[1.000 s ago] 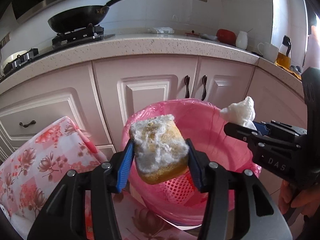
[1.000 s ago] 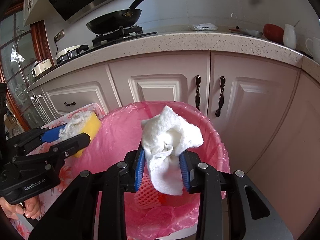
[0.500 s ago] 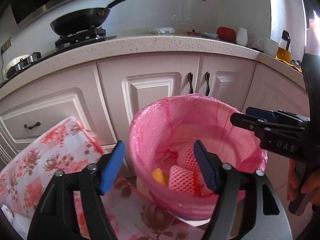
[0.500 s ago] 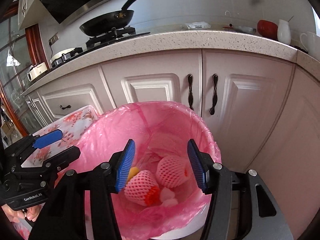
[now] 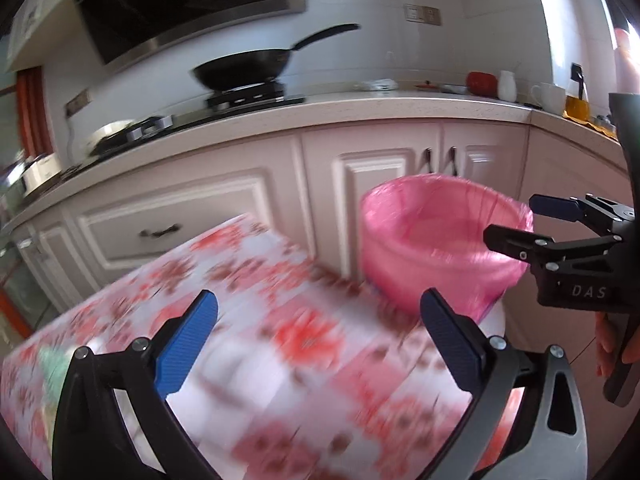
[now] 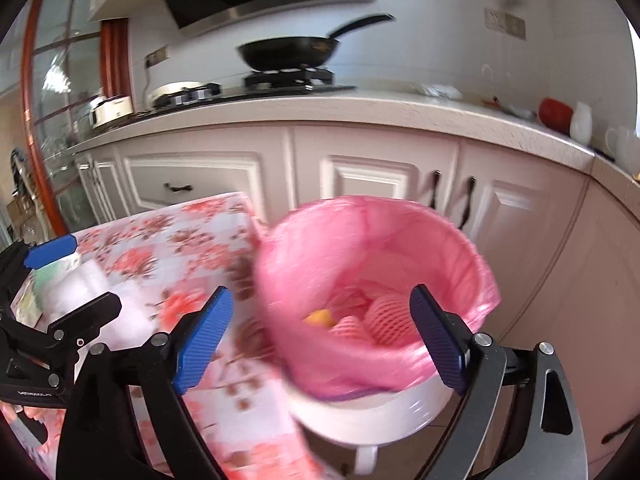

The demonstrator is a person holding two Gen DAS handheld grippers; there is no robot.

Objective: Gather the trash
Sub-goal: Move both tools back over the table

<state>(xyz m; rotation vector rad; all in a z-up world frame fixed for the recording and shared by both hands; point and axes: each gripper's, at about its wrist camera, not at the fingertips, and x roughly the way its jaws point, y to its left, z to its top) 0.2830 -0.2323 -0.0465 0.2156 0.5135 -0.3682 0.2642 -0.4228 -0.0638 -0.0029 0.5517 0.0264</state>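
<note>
A white bin with a pink bag [image 6: 376,248] stands on the floor by the cabinets; it also shows in the left wrist view [image 5: 444,240]. Inside lie pink foam nets [image 6: 386,320] and a yellow sponge [image 6: 320,317]. My left gripper [image 5: 320,338] is open and empty above the floral tablecloth [image 5: 256,304], left of the bin. My right gripper [image 6: 322,330] is open and empty, just in front of the bin's near rim. Each gripper shows in the other's view, the right one [image 5: 516,220] and the left one [image 6: 76,276]. Both views are motion-blurred.
Pale pink cabinets [image 5: 372,184] run behind the bin under a speckled counter [image 6: 360,108]. A black pan [image 5: 248,68] sits on the stove. A red pot, white jug and cups [image 5: 508,86] stand at the counter's right end. A blurred green and white item [image 6: 56,280] lies on the table.
One second ago the left gripper held the sponge and the right a white cloth over the bin. Both opened and dropped them in. Both grippers have since swung left and back toward the table.
</note>
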